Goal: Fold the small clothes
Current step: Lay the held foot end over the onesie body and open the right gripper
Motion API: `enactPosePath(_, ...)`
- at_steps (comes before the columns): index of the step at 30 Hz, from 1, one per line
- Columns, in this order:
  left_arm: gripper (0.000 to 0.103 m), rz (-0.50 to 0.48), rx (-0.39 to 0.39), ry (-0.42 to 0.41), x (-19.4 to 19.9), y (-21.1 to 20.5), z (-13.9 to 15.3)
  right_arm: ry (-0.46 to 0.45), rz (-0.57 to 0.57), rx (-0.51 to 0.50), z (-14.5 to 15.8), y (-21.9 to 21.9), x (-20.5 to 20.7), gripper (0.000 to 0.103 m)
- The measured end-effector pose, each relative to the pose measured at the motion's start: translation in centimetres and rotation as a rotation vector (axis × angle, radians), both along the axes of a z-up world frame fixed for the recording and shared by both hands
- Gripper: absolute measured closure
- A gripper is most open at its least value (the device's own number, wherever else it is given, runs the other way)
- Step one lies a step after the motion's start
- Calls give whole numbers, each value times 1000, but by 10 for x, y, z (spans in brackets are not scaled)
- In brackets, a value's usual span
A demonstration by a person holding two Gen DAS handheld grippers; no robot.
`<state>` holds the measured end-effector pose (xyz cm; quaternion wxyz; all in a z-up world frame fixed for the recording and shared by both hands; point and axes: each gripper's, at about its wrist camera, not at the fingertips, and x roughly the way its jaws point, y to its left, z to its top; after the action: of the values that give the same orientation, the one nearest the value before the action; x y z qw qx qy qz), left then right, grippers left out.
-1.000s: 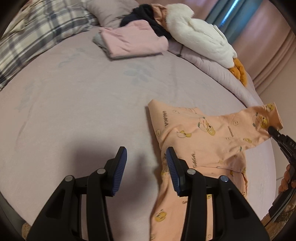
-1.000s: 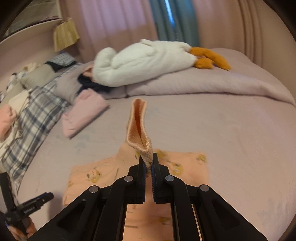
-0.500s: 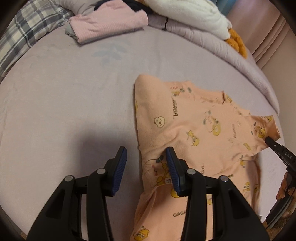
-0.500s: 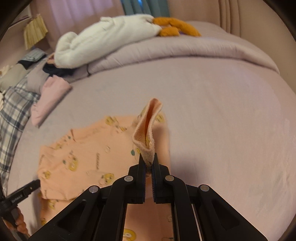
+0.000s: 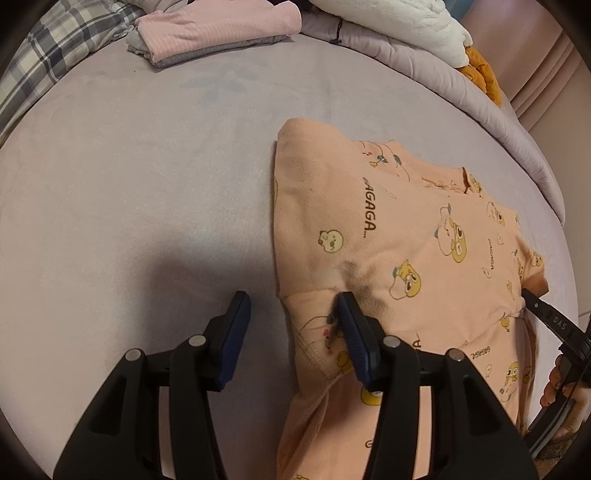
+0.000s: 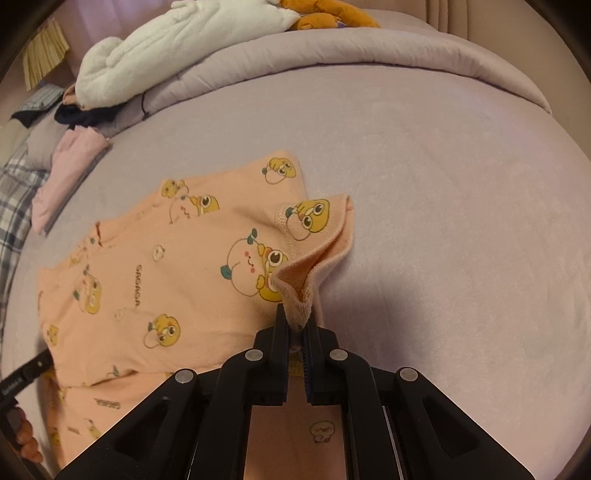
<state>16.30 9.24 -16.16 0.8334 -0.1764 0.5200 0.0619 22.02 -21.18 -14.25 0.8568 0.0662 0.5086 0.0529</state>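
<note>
A peach top (image 5: 406, 229) printed with yellow ducks lies flat on the lilac bed sheet (image 5: 147, 184). My left gripper (image 5: 291, 306) hovers low over its near left edge. Its jaws are opening: the fabric edge lies between them with no pad pressing on it, and the right finger (image 5: 351, 325) is over the cloth. In the right wrist view the top (image 6: 166, 277) spreads to the left. My right gripper (image 6: 297, 323) is shut on a sleeve cuff (image 6: 317, 236), held just above the sheet at the top's right side. The right gripper's tip (image 5: 546, 317) shows at the left view's edge.
A folded pink and grey stack (image 5: 214, 29) lies at the back beside a plaid pillow (image 5: 44, 55). A white plush toy (image 6: 177, 48) with orange feet rests on a rolled lilac duvet (image 6: 369, 51). Bare sheet lies to the right (image 6: 461, 221).
Both grippers have come down toward the bed. The right one lowered the raised sleeve cuff close to the top's body. The left jaws have spread wider over the top's edge.
</note>
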Motion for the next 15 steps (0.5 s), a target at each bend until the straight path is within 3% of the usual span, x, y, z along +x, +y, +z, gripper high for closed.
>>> enactPosePath(15,45,-4,36,-35,1,-5,-4,-60,1,-59,-5,-2,-16,96)
